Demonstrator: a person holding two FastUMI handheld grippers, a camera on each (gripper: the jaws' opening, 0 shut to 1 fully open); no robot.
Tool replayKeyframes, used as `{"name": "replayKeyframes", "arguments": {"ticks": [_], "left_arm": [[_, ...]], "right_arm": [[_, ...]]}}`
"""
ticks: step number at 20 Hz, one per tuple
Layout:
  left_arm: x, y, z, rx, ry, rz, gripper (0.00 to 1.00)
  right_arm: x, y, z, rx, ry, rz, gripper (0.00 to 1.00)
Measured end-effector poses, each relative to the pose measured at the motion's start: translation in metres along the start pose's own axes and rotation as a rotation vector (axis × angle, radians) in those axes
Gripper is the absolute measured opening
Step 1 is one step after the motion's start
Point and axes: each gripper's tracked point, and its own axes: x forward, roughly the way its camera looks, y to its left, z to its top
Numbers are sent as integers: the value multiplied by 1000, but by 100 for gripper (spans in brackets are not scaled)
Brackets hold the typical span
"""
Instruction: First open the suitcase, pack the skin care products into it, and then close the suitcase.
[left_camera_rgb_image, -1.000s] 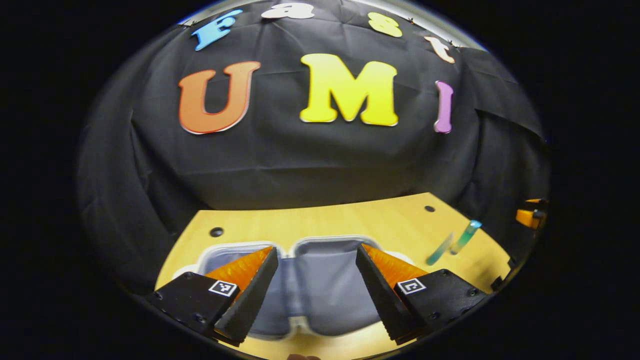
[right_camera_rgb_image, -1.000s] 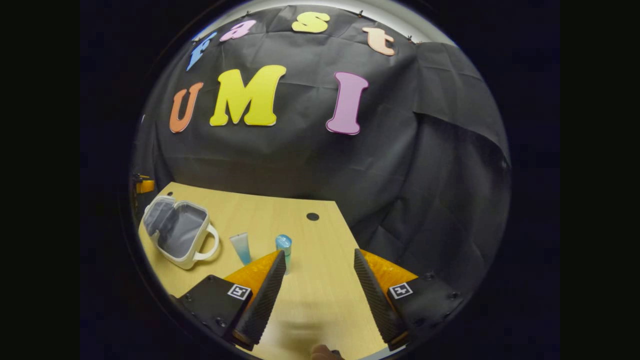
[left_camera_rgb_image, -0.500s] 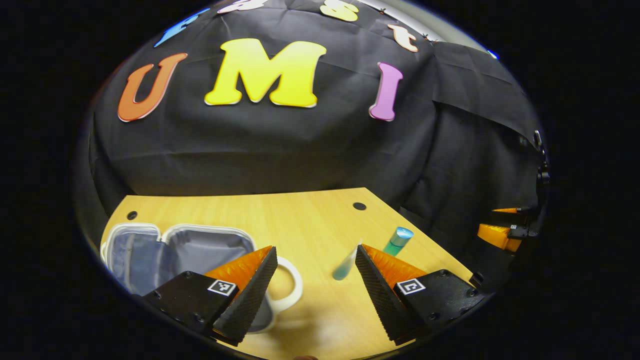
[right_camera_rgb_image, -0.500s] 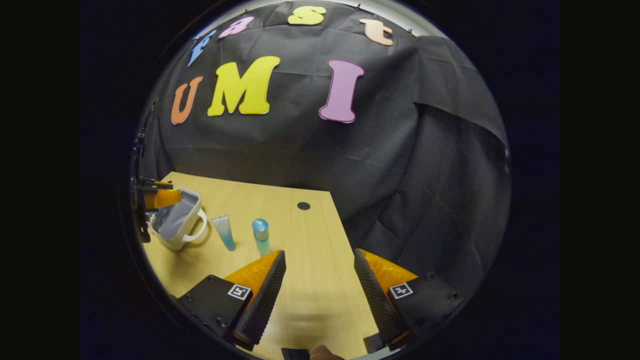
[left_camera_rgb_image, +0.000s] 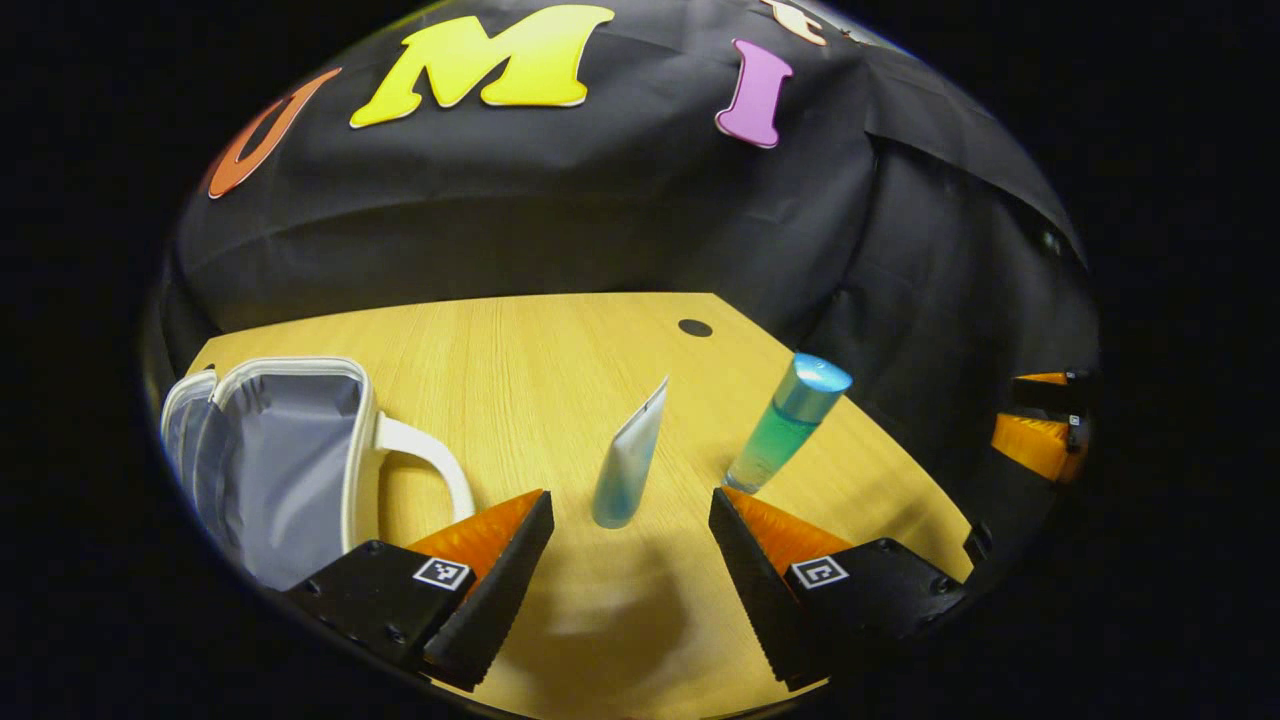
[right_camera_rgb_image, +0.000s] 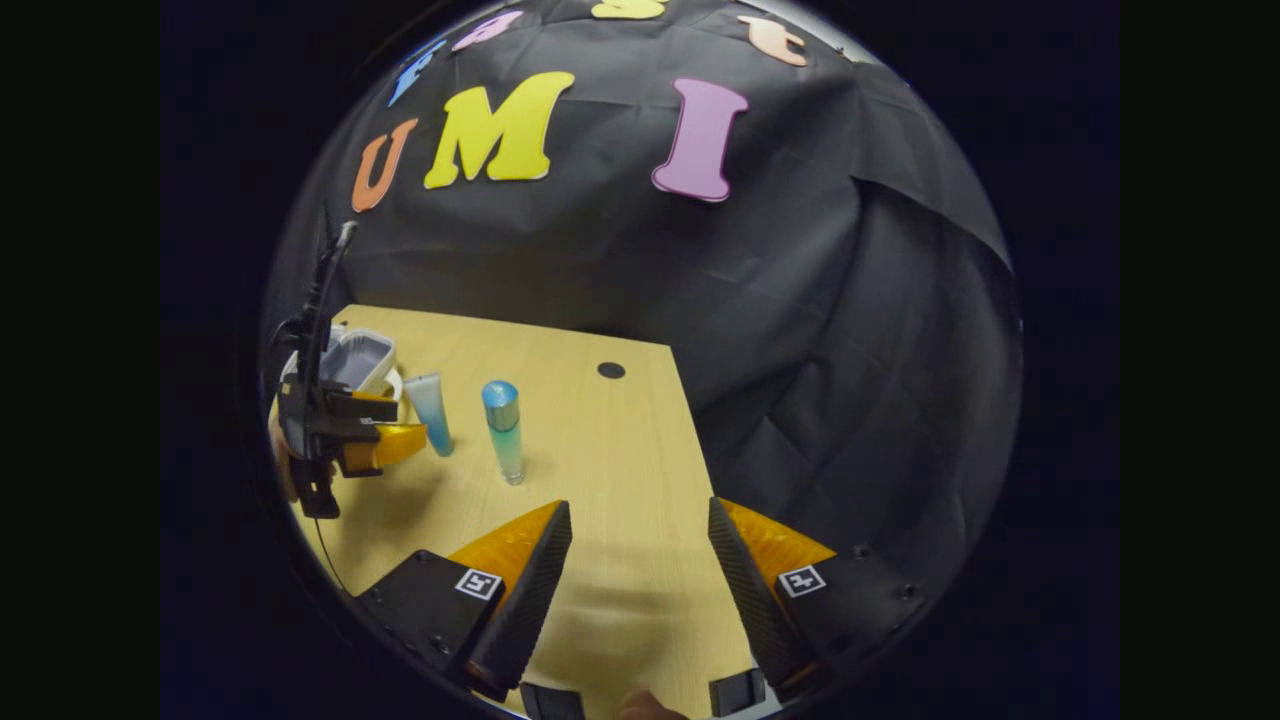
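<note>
My left gripper (left_camera_rgb_image: 630, 545) hangs wide open, empty, facing the tube (left_camera_rgb_image: 628, 468); right gripper (right_camera_rgb_image: 640, 560) likewise open; suitcase (left_camera_rgb_image: 275, 455) apparently unzipped.

The light comes from above and is even and quite bright on the wooden table (left_camera_rgb_image: 560, 360), while the black cloth wall (right_camera_rgb_image: 620, 270) stays dim with soft folds. A soft shadow lies on the table between the fingers of the left gripper (left_camera_rgb_image: 630, 520). The bottle (left_camera_rgb_image: 788, 422) cap has a small glare. Both views are sharp in the middle and strongly bent and darker toward the edges.
</note>
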Motion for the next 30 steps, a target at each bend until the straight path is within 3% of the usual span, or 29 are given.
{"name": "replayKeyframes", "arguments": {"ticks": [7, 9, 10, 11, 13, 14, 15, 18, 23, 30], "left_arm": [[55, 15, -10, 47, 25, 92, 90], [60, 13, -12, 39, 22, 96, 82], [63, 13, -14, 33, 29, 94, 73], [64, 14, -15, 33, 33, 101, 75], [66, 15, -15, 33, 35, 102, 62], [67, 15, -14, 20, 32, 96, 67], [65, 14, -12, 11, 28, 95, 58], [58, 16, -4, 21, 13, 99, 45], [37, 13, -5, 5, 33, 77, 41], [-30, 5, 29, 22, -63, 73, 37]], "right_arm": [[46, 29, 6, -21, 8, 86, 81], [58, 47, 7, -4, 21, 124, 82], [62, 57, 7, 5, 27, 145, 82], [67, 67, 7, 9, 32, 165, 82], [73, 88, 6, -1, 50, 213, 82], [76, 97, 6, -15, 54, 229, 82], [78, 103, 6, -29, 55, 244, 81], [88, 117, 12, -33, 49, 264, 81], [113, 134, 8, 23, 90, 266, 82], [148, 154, 4, -1, 117, 269, 82]]}}
